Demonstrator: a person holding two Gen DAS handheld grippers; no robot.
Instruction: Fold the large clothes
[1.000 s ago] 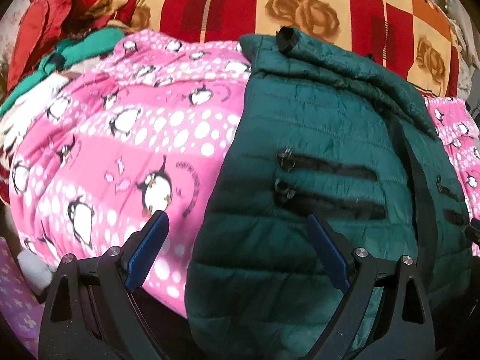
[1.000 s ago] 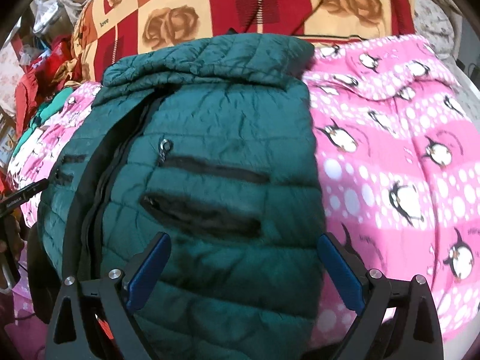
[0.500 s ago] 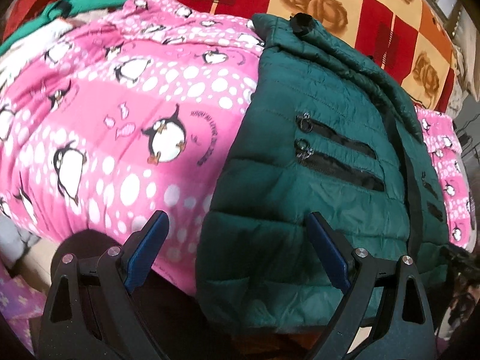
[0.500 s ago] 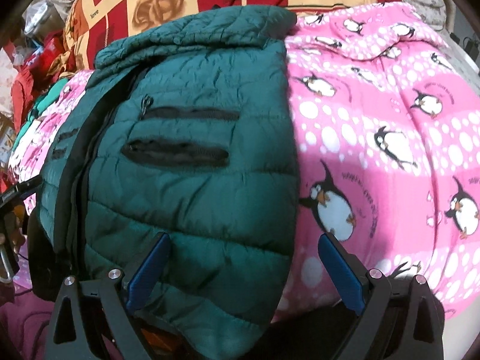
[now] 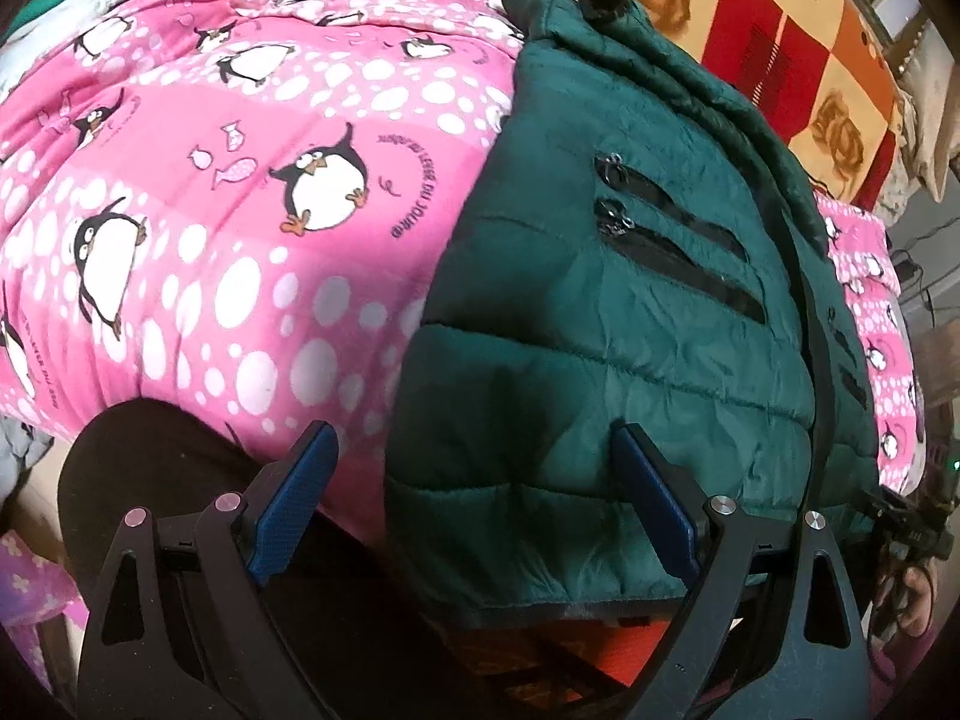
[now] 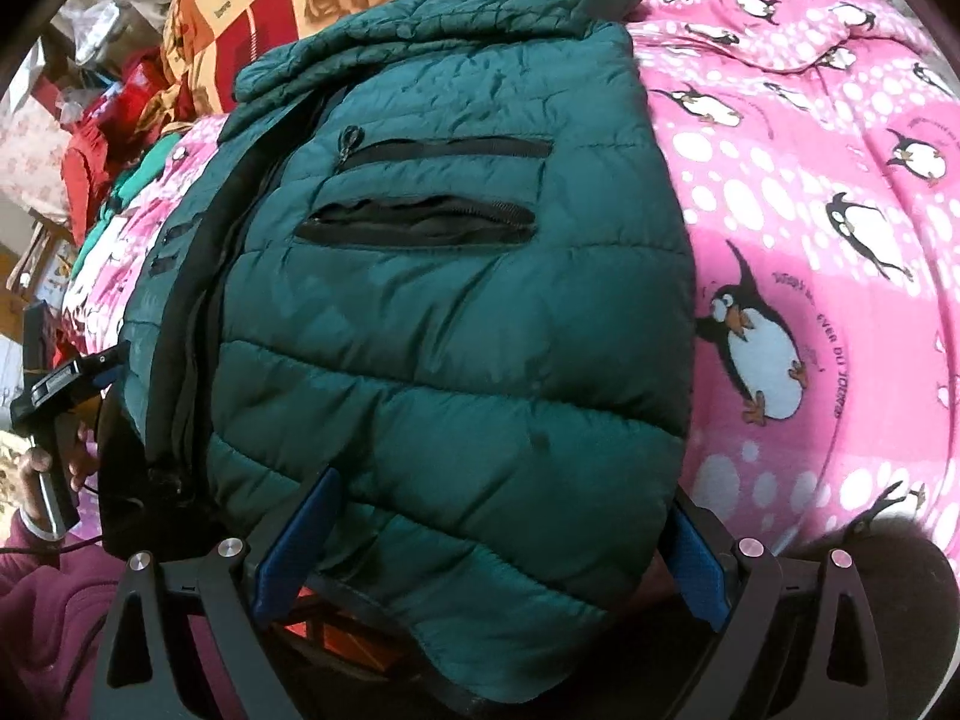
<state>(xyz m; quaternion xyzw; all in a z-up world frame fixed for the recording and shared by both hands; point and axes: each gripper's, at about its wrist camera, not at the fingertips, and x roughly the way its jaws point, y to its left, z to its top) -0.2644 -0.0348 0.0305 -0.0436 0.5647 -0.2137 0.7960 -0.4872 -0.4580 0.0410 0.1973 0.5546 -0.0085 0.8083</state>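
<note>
A dark green quilted jacket [image 5: 606,324] lies front up on a pink penguin blanket [image 5: 216,204], its sides folded in and black zip pockets showing. Its hem hangs over the near edge of the bed. My left gripper [image 5: 474,480] stands open at the hem's left corner, one blue pad over the blanket, the other over the jacket. In the right wrist view the same jacket [image 6: 456,312] fills the middle, and my right gripper [image 6: 498,534] is open with the hem's right corner lying between its pads.
A red and orange rose-patterned cover [image 5: 720,6] lies behind the jacket. Piled clothes [image 6: 102,138] sit at the bed's left. A hand [image 6: 54,462] holding the left gripper's handle shows at the left edge. A dark trouser leg [image 5: 150,450] is below the blanket.
Both grippers have dropped back and down toward the near hem of the jacket, which now hangs at the level of the pads. Both stay open.
</note>
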